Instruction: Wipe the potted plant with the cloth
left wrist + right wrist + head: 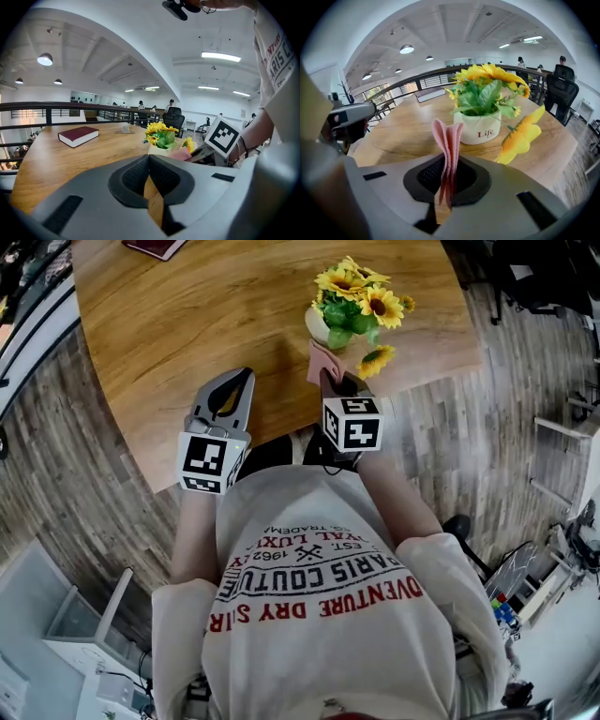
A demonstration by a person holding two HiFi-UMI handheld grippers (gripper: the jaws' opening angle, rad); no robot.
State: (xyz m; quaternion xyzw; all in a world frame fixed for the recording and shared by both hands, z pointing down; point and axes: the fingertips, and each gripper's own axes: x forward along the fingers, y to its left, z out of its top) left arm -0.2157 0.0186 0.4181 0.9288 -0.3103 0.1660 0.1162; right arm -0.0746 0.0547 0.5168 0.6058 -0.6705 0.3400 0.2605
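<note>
A small white pot (480, 130) of yellow sunflowers (360, 293) stands near the front edge of the round wooden table (187, 315); one bloom (520, 137) droops to its right. My right gripper (330, 373) is shut on a folded pink cloth (447, 146) that sticks up between its jaws, a short way in front of the pot (319, 326). My left gripper (232, 382) hovers over the table to the left of the plant, shut with nothing between its jaws. From the left gripper view the plant (161, 137) and the pink cloth (180, 153) show ahead to the right.
A dark red book (78, 135) lies further back on the table, and its corner (157, 247) shows at the top of the head view. A railing (70, 112) runs behind the table. Wood-plank floor (487, 427) surrounds it, with an office chair (173, 118) beyond.
</note>
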